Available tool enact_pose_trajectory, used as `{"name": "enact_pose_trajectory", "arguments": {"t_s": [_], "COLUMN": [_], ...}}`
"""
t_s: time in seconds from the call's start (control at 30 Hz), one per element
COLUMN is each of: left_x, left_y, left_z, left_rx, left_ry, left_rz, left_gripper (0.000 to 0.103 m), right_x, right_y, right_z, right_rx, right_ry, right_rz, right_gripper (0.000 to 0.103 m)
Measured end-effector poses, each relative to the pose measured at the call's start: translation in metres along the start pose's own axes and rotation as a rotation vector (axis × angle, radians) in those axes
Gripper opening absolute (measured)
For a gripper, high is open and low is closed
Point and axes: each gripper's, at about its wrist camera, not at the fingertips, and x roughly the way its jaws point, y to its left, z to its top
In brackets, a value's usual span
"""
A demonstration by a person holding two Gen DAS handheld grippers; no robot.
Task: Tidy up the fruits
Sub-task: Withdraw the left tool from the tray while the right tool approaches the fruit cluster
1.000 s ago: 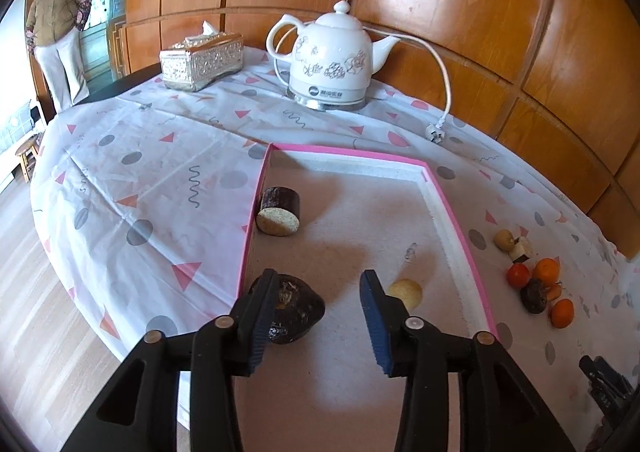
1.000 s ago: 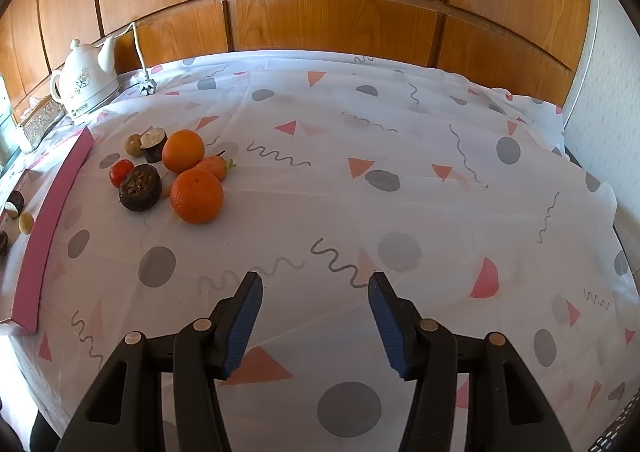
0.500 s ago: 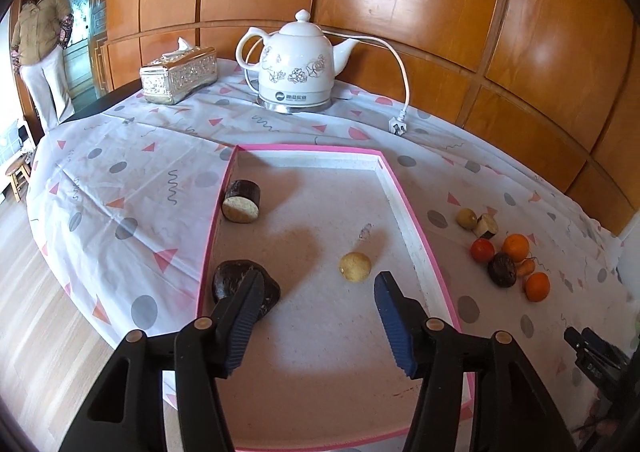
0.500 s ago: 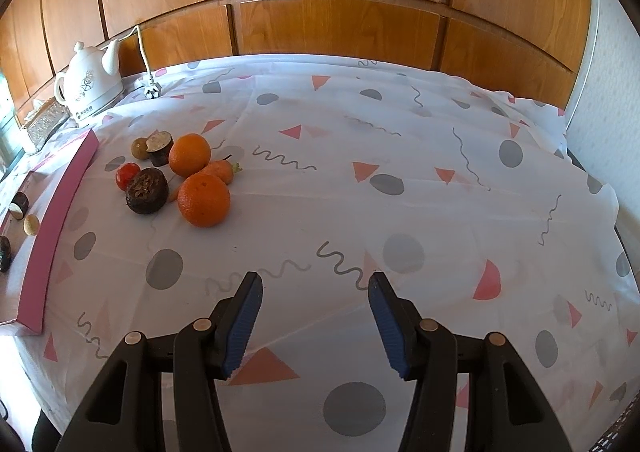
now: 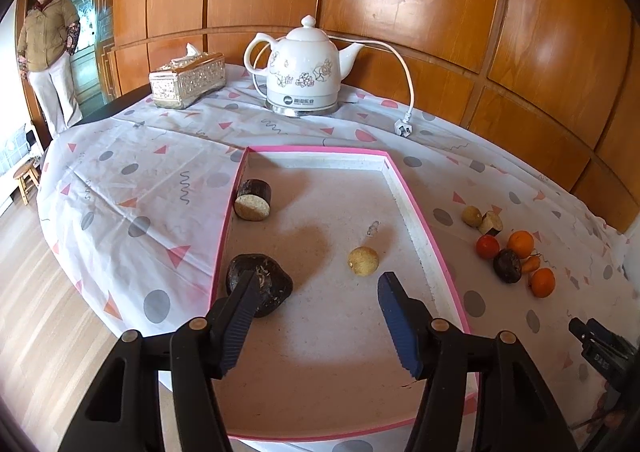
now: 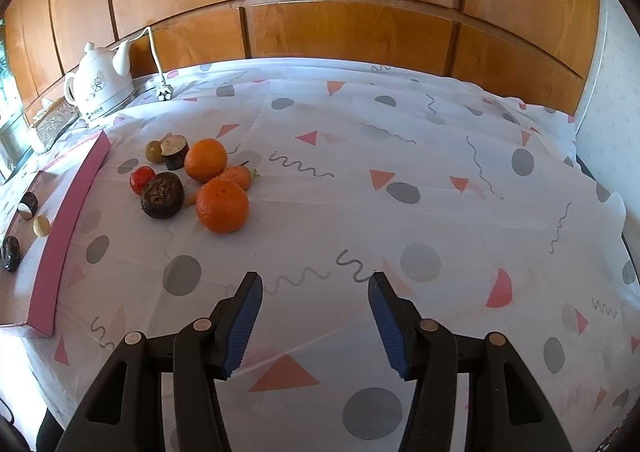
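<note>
Left claw [image 5: 316, 284] hangs over the pink tray [image 5: 436, 252], jaws opening, nothing between them — right claw [image 6: 314, 286] open, empty. Loose fruit pile [image 6: 192, 180] waits on the counter; approach the oranges squarely.

A table under a white cloth [image 6: 360, 156] with grey dots and pink triangles carries everything. On it lie a pink-edged tray [image 5: 416, 212], a white kettle [image 5: 302, 70] on its base with its plug [image 5: 402, 127] lying loose, and a silver tissue box [image 5: 188, 80]. To the right of the tray sits a group of fruits [image 6: 192, 180]: two oranges, a red one, dark ones and small others, close together
</note>
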Motion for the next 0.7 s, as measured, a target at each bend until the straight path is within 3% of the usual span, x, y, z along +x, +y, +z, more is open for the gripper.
{"name": "enact_pose_trajectory", "arguments": {"t_s": [0.7], "left_x": [-0.011], "left_y": [0.000], "left_z": [-0.007], "left_rx": [0.003], "left_ry": [-0.034], "left_rz": [0.010], "left_gripper": [0.075], "right_x": [-0.002], "right_y": [0.021], "right_z": [0.008], "right_rx": [-0.039], "right_ry": [-0.005], "right_rz": [0.045], "right_gripper": [0.056]}}
